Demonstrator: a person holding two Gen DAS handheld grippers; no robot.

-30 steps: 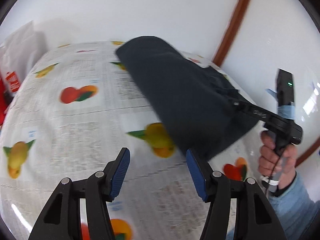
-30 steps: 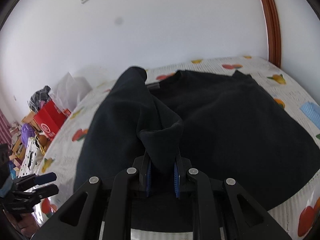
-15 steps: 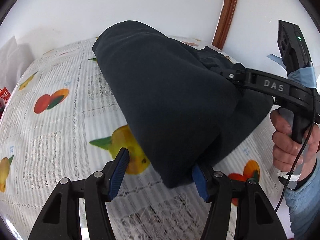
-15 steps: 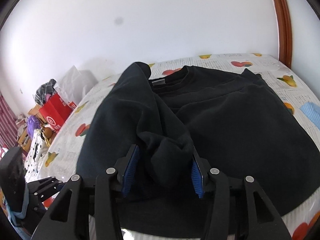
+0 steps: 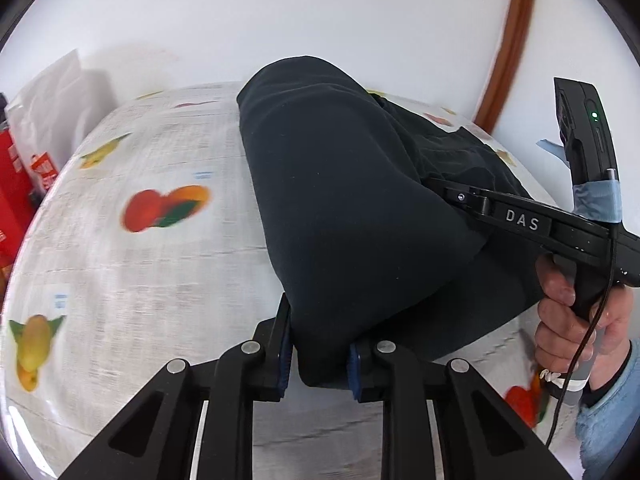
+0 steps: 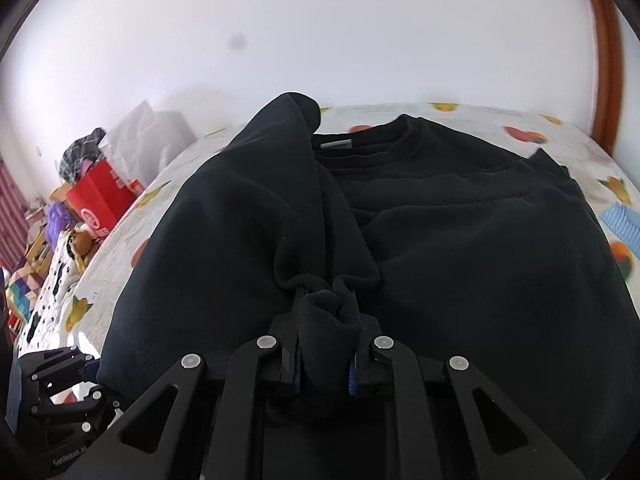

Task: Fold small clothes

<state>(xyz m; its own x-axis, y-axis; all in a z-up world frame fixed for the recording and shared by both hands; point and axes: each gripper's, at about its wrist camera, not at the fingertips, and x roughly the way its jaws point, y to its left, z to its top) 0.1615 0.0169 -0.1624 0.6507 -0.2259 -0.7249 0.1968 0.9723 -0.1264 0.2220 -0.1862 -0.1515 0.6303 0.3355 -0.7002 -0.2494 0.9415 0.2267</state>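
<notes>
Closing on the dark sweatshirt (image 6: 460,232), both the left tool (image 5: 318,354) and right tool (image 6: 323,368) pinch cloth that hides their pads.

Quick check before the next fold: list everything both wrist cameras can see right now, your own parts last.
sweatshirt: one, dark navy, spread on the bed, its left side lifted and folded over.
bedspread: one, white with a fruit print, under the sweatshirt.
red bag: one, beside the bed at left.
clear plastic bag: one, by the wall behind the red bag.
blue striped cloth: one, at the bed's right edge.
wooden door frame: one, brown, on the white wall.
left gripper: black with blue pads, closing on sweatshirt fabric.
right gripper: black, closing on a bunched fold.
right hand: on the right gripper's handle, light blue sleeve.
</notes>
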